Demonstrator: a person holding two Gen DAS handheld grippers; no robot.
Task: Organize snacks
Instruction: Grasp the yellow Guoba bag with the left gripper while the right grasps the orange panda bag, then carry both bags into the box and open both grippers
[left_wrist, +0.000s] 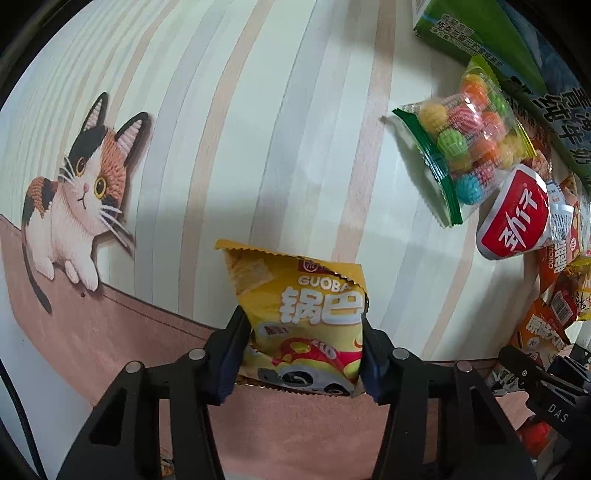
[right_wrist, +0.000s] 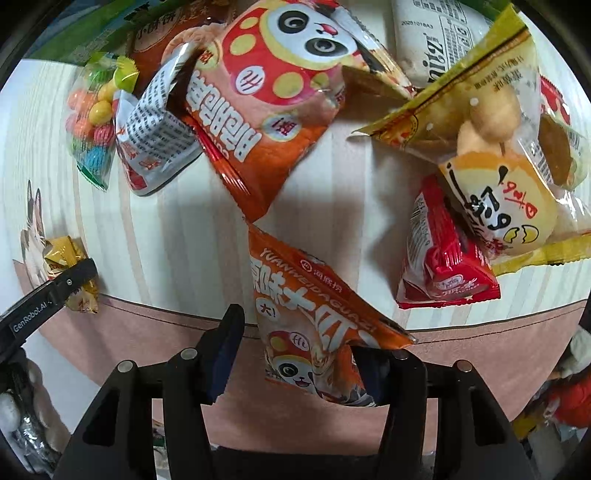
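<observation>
My left gripper (left_wrist: 301, 354) is shut on a yellow Guoba snack bag (left_wrist: 299, 310), held over the striped tablecloth; it also shows in the right wrist view (right_wrist: 70, 273) at the far left. My right gripper (right_wrist: 295, 354) is open around the lower part of an orange sunflower-seed bag (right_wrist: 306, 314) that lies on the table; the left finger stands clear of the bag. A large orange panda bag (right_wrist: 266, 96), a red packet (right_wrist: 443, 254) and a yellow egg-snack bag (right_wrist: 495, 147) lie beyond it.
A clear bag of coloured candy balls (left_wrist: 469, 144) and a red-and-white packet (left_wrist: 513, 218) lie at the right in the left wrist view, with green cartons (left_wrist: 476, 26) behind. The tablecloth (left_wrist: 258, 129) has a cat print (left_wrist: 81, 192) at the left.
</observation>
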